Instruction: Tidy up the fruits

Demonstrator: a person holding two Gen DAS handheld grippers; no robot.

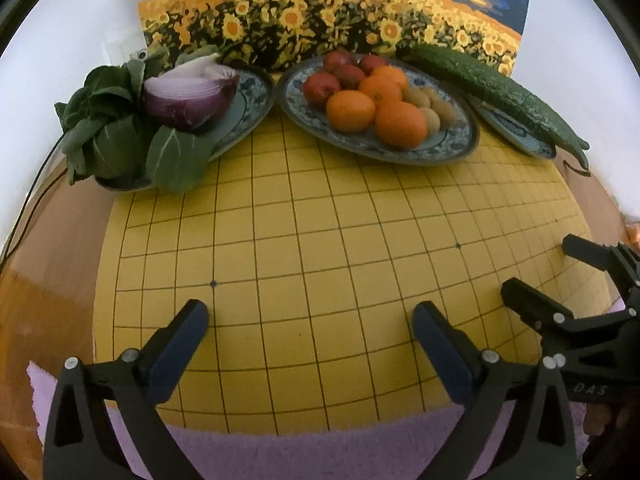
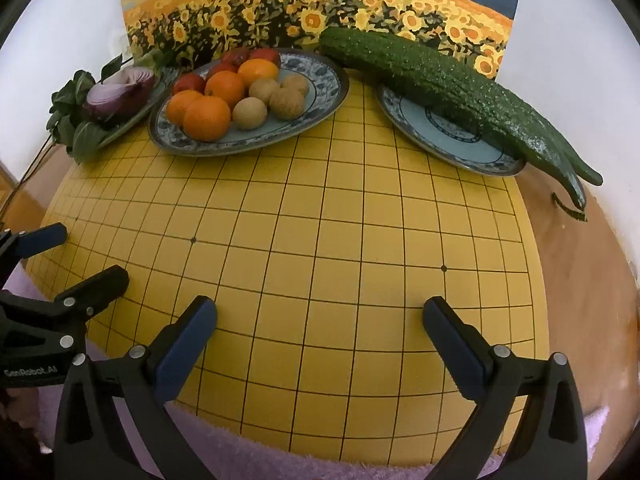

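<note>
Both grippers are hovering over the near edge of the yellow grid board point(image 1: 320, 260), jaws spread as wide as they go and holding nothing: the left gripper point(image 1: 310, 322) and the right gripper point(image 2: 320, 316) are both gaping over bare squares. The fruit is sitting along the far edge of the board, on the middle plate point(image 2: 320, 92): oranges point(image 2: 207, 117), red fruits point(image 1: 320, 88) and brown kiwis point(image 2: 250, 113) are lying piled and touching one another. On the left plate point(image 1: 252, 92) a cut red onion point(image 1: 190, 98) and leafy greens point(image 1: 104, 128) are resting; on the right plate point(image 2: 440, 132) a long cucumber point(image 2: 440, 76) is lying slantwise, its thin end overhanging toward the board's right edge. The fruit plate is lying straight ahead of both sets of jaws, well apart from them. From the left gripper it is sitting almost dead ahead, from the right gripper off to the left, so the left hand is probably placed better to reach it.
</note>
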